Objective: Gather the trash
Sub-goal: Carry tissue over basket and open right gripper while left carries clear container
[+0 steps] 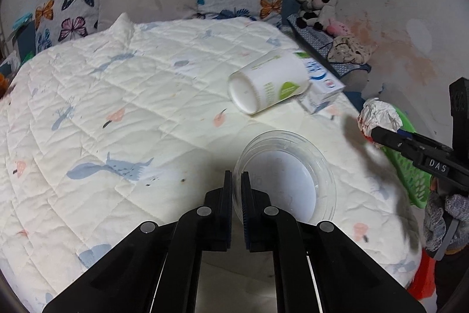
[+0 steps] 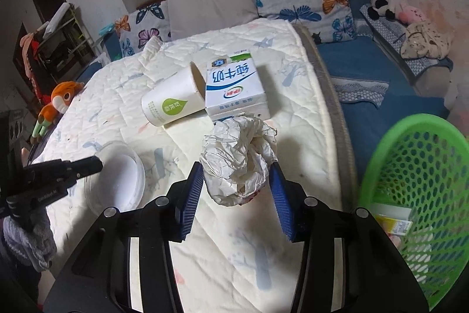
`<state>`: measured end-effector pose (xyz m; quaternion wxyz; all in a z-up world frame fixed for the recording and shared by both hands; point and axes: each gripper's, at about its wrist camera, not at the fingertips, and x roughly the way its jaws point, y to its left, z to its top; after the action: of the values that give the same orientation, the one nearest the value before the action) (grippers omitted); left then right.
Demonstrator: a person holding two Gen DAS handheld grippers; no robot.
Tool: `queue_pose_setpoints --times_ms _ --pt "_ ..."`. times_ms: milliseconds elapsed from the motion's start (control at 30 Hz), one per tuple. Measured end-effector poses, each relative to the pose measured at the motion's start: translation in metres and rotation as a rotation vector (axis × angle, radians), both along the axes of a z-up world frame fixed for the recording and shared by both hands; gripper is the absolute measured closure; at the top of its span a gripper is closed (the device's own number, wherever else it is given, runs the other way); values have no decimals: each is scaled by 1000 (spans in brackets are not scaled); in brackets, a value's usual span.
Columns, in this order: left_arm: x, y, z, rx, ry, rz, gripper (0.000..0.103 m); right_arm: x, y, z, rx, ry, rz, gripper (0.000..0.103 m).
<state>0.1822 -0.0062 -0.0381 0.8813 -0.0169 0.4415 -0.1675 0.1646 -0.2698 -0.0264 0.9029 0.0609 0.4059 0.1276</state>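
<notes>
Nearest my left gripper (image 1: 236,197): clear plastic lid (image 1: 285,176), round, shallow, glossy; jaws pinched on its near rim, I judge for lifting off the quilt.

Bed quilt (image 1: 117,107): white, stitched, soft, carries the trash.

Green basket (image 2: 422,181): perforated plastic, off the bed's right edge, likely the destination; a small box lies inside.

Milk carton (image 2: 234,84): flat cardboard, mid-bed near the right edge.

Paper cup (image 2: 173,99): tipped over, touching the carton.

Crumpled paper (image 2: 239,160): wrinkled ball, squeezed in my right gripper (image 2: 239,195).
</notes>
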Motion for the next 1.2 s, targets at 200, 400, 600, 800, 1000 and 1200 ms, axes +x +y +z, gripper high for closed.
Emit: queue_pose_setpoints --times_ms 200,400,600,800,1000,1200 --pt "-7 -26 18 -14 -33 -51 97 -22 -26 6 -10 -16 -41 56" --pt "-7 -59 27 -22 -45 -102 97 -41 -64 4 -10 -12 -113 56" --pt "-7 -103 38 -25 -66 -171 97 -62 -108 0 -18 0 -193 56" --pt "-6 -142 45 -24 -77 -230 97 -77 -143 -2 -16 4 -260 54" --pt "-5 -180 49 -19 -83 -281 97 -87 -170 -4 -9 9 -311 53" --pt "-6 -215 48 -6 -79 -325 97 -95 -188 -7 -8 12 -338 50"
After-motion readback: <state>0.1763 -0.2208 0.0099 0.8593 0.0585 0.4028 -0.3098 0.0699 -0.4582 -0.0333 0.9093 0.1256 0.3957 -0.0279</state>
